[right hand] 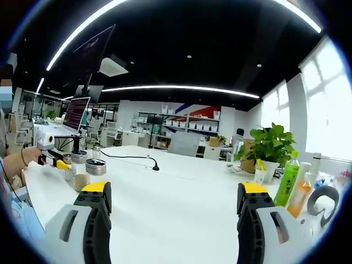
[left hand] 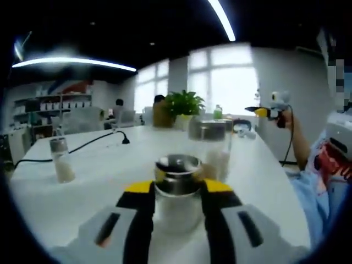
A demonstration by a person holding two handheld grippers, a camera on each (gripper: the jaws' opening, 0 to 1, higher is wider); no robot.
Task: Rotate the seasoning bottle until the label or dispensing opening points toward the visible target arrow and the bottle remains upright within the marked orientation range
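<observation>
I have my left gripper [left hand: 177, 193] clamped on the seasoning bottle [left hand: 177, 190], its 2 yellow-tipped jaws pressing the glass body from either side just below the metal cap [left hand: 177, 165], which I judge is the right height for twisting it without tipping it. The bottle stands upright on the white table [left hand: 110, 181], near the edge closest to me, and it looks seated on the surface, not lifted. I cannot make out a label, a dispensing opening or a target arrow from here, so I cannot tell how far the turn has to go. A 2nd shaker [left hand: 61, 160] stands well apart toward the table's left edge, and another sits just behind the one I hold. My right gripper [right hand: 174, 199] hangs over bare tabletop with its jaws wide apart and nothing between them, clear of the work so the left can rotate freely. In the right gripper view I see the left gripper [right hand: 59, 163] at the table's far left edge among the shakers, while green drink bottles [right hand: 288, 179] and a potted plant [right hand: 268, 148] stand along the right edge.
</observation>
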